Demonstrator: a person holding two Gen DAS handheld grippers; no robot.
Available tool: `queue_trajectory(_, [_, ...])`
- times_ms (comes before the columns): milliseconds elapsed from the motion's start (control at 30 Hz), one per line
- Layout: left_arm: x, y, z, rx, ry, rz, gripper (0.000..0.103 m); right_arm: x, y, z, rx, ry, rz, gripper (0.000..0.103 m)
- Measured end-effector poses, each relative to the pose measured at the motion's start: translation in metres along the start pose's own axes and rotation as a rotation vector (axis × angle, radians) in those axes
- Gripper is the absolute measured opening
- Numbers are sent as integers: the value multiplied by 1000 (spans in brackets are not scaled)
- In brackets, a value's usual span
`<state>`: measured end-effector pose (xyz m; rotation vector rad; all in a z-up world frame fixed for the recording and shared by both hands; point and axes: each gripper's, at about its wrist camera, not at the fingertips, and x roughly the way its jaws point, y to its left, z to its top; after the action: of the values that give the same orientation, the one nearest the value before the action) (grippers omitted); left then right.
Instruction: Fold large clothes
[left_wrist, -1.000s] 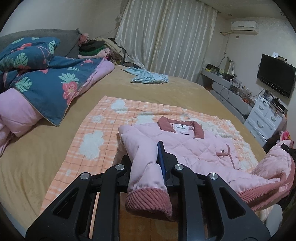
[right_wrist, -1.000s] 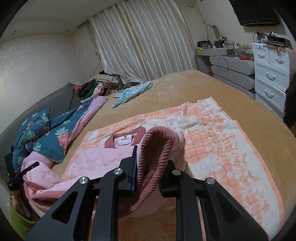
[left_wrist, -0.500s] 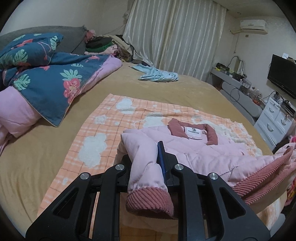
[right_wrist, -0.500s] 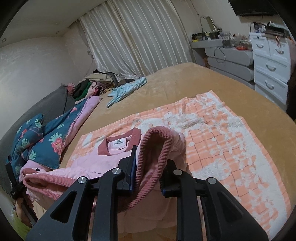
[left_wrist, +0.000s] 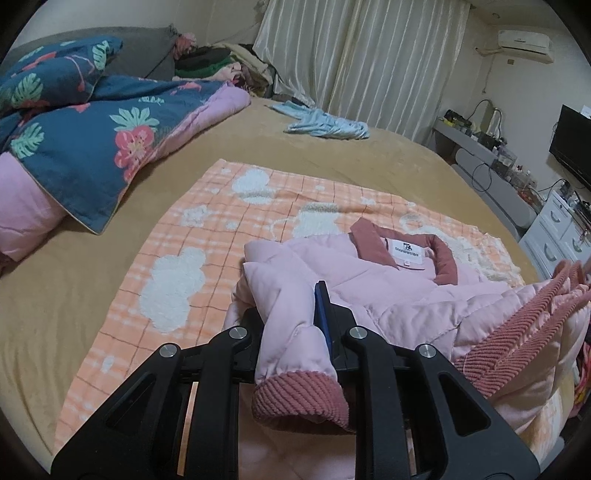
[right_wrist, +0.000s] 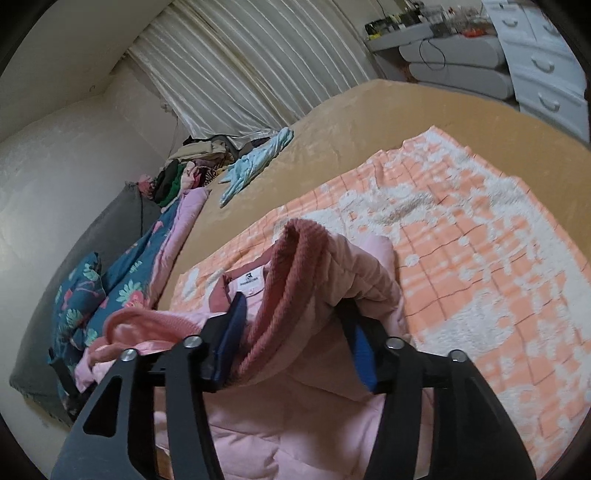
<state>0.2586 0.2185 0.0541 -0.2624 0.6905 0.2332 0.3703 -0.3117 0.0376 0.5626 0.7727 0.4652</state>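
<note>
Spreading apart, the jaws of the right gripper (right_wrist: 295, 325) are opening, where a second ago they were clamped tight on the jacket's ribbed hem (right_wrist: 291, 280). That rose-coloured hem and a fold of quilted cloth lie loosely between the blue pads (right_wrist: 364, 350), no longer pinched. The right wrist view has also tilted since then, so the bed now slants across it.

The left gripper (left_wrist: 295, 325) stays closed on one sleeve (left_wrist: 291, 332) of the pink quilted jacket (left_wrist: 399, 295), as it was a second ago; the ribbed cuff (left_wrist: 299, 400) hangs out behind the jaws, toward the camera.

The jacket lies on an orange checked blanket (left_wrist: 207, 236) with white fluffy patches. Its dark pink collar (left_wrist: 443, 258) and white label now sit closer to the left gripper than before.

The blanket is spread over a tan bedspread (left_wrist: 55, 295). Left of the blanket lies a bunched blue floral quilt (left_wrist: 85, 147) with pink lining. Beyond the blanket, a light blue garment (left_wrist: 325, 123) rests on the bedspread, with pale curtains (left_wrist: 362, 62) behind it. Right of the blanket stand white drawers (left_wrist: 557, 236) and a dark television (left_wrist: 572, 144).
</note>
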Motion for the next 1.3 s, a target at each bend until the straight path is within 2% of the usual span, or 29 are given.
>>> queue_trajectory(67, [7,1,2,-5,9,-2,13,4,-3,1,25,1,23,70])
queue_trajectory(233, [21,0,4,-14,30,-5,14,7,-9,3,58,-10,97,78])
queue_trajectory(400, [29,2,6,-19,35,-10,17,-10,0,1,-38,-73,107,86])
queue_trajectory(567, [32,4,5,-27,38,-22,18,-9,9,-11,-160,-30,34,89])
queue_trajectory(733, [30,2,7,-18,31,-39,24,8,4,-30,-277,33,-136,91])
queue_trajectory(833, [27,2,8,-22,28,-55,30,22,-4,-42,-327,70,-226,91])
queue_trajectory(900, [24,2,10,-24,22,-70,42,30,-11,-50,-328,93,-249,91])
queue_trajectory(967, [17,1,11,-29,7,-93,50,33,-16,-56,-302,102,-246,92])
queue_trajectory(1100, [-1,-7,14,-12,-33,-124,74,34,-16,-62,-298,86,-238,94])
queue_trajectory(1167, [-12,-10,16,9,-68,-110,82,33,-17,-63,-295,82,-235,94])
queue_trajectory(1300, [-32,-4,17,32,-124,-84,87,31,-19,-64,-293,81,-234,94])
